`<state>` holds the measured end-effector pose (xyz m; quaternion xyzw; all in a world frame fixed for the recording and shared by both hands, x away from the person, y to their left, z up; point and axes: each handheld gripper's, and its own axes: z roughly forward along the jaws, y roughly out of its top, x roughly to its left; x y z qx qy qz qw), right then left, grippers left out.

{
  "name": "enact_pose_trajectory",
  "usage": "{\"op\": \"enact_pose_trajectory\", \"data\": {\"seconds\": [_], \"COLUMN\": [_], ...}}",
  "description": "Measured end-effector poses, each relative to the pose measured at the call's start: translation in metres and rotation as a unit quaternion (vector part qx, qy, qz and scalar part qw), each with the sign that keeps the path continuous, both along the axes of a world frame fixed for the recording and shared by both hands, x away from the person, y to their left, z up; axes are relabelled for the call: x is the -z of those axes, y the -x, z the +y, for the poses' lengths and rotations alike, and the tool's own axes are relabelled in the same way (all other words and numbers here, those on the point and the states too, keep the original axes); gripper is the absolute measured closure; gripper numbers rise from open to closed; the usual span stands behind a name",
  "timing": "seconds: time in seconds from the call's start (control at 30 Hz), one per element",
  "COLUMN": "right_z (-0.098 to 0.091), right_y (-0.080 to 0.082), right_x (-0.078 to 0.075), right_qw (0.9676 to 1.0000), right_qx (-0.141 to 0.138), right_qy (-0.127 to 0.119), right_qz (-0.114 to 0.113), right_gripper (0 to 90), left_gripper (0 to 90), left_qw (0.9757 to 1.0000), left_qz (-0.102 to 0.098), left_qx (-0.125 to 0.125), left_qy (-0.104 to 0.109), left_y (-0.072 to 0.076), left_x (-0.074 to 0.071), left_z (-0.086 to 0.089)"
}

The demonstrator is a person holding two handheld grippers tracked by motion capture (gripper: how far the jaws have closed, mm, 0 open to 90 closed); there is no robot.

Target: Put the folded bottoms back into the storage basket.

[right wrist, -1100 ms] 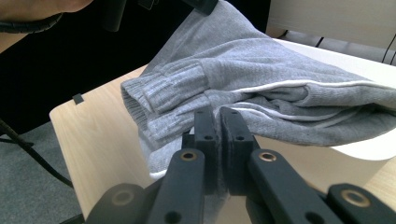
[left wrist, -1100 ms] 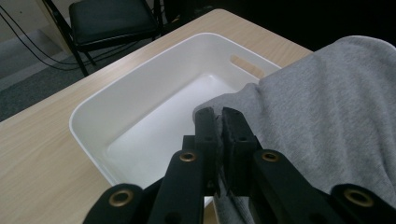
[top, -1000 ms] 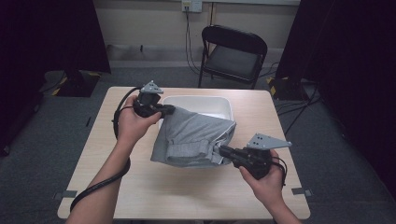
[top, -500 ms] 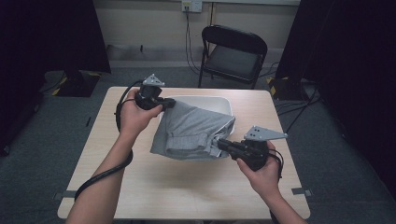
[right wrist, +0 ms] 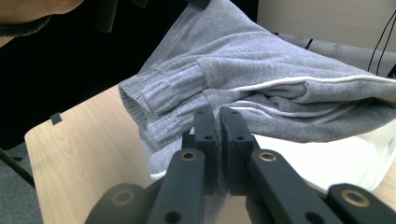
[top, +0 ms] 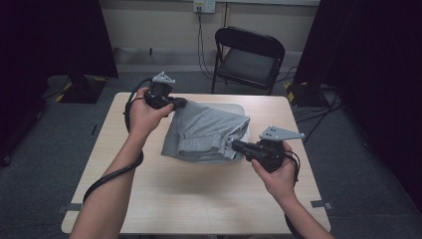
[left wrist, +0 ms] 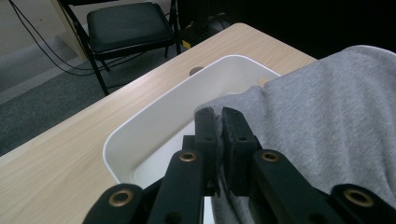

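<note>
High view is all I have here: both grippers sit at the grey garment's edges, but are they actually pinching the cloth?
Observer: Yes. In the left gripper view the left gripper has its jaws shut on a fold of the grey garment.
Operator: And the right one?
Observer: The right gripper is shut on the cloth too, just below a ribbed cuff.
Operator: Is anything inside the white bin?
Observer: The left gripper view shows bare white floor inside the white bin where the garment does not cover it.
</note>
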<state>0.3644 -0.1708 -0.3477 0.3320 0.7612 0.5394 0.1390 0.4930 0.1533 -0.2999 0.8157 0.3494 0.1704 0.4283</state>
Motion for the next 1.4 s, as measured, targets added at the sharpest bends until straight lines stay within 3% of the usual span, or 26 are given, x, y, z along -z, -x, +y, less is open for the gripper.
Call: {"op": "enact_pose_trajectory", "data": {"seconds": [0.53,1.4], "right_z": [0.001,0.001], "right_y": [-0.020,-0.053], "right_x": [0.007,0.008], "right_qw": [0.9998,0.9995], "right_qx": [0.007,0.024], "right_qy": [-0.016,-0.015], "right_qz": [0.012,0.013], "right_gripper": [87.1,87.0], "left_gripper": [86.0,85.9], "left_qw": [1.0000,1.0000], "left_qz": [0.000,0.003], "left_qx": [-0.002,-0.009], "left_qy": [0.000,0.001], "left_y": [-0.021,-0.050], "left_x": [0.002,0.007], "left_z": [-0.002,-0.003]}}
